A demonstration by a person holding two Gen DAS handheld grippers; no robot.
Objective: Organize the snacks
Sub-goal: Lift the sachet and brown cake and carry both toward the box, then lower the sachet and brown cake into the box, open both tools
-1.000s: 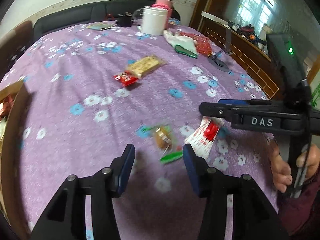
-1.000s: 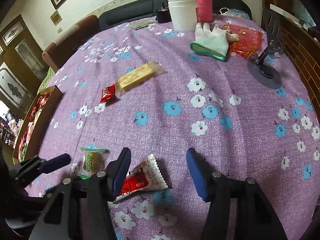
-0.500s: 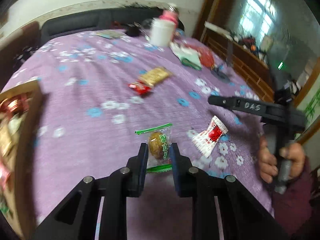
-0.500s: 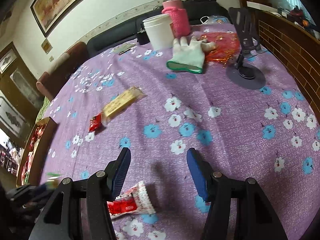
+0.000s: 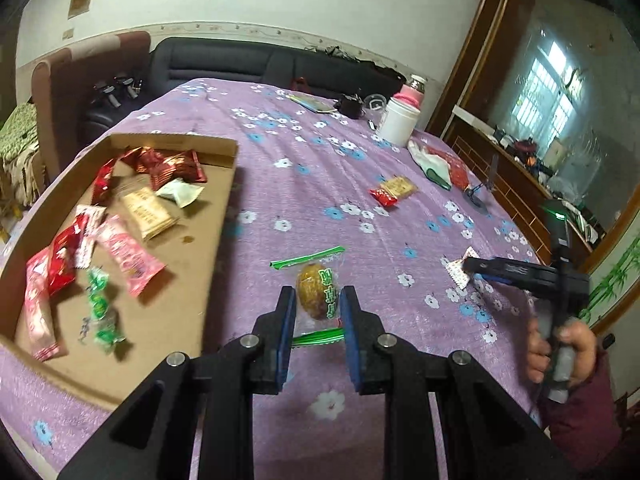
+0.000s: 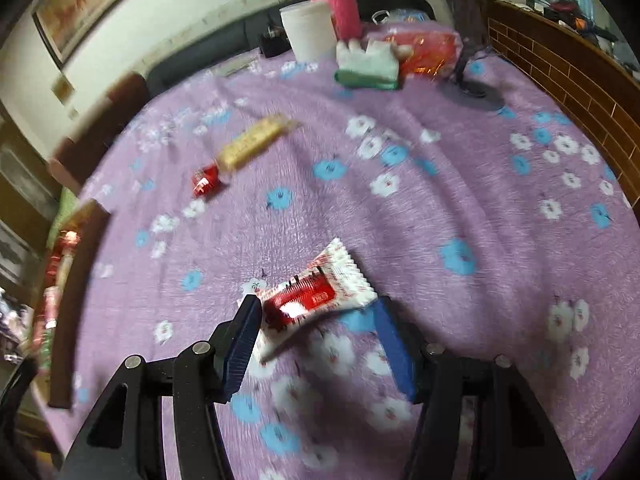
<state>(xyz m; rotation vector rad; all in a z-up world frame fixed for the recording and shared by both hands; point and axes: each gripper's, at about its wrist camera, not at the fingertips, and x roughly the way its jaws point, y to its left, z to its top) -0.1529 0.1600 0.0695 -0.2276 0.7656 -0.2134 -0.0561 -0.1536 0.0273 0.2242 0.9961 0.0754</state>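
My left gripper (image 5: pixel 318 300) is shut on a clear green-edged packet with a brown snack (image 5: pixel 316 284), held above the purple cloth just right of the cardboard tray (image 5: pixel 224 200). The tray holds several wrapped snacks. My right gripper (image 6: pixel 316 306) is open and low over the table, and a red-and-white packet (image 6: pixel 316 292) lies between its fingers. In the left wrist view the right gripper (image 5: pixel 476 270) sits at the right over that packet (image 5: pixel 456 272). A yellow bar (image 6: pixel 252 142) and a small red packet (image 6: pixel 206 180) lie further back on the cloth.
At the far end stand a white jar (image 5: pixel 396 120), a pink flask (image 6: pixel 336 4), a white glove (image 6: pixel 368 62), a red bag (image 6: pixel 428 50) and a phone stand (image 6: pixel 472 88). A hand (image 5: pixel 560 344) holds the right gripper's handle. A dark sofa runs behind the table.
The left gripper closed on the green-edged snack, lifted it and swung left to beside the tray. The right gripper moved over the red-and-white packet, which now lies between its fingers.
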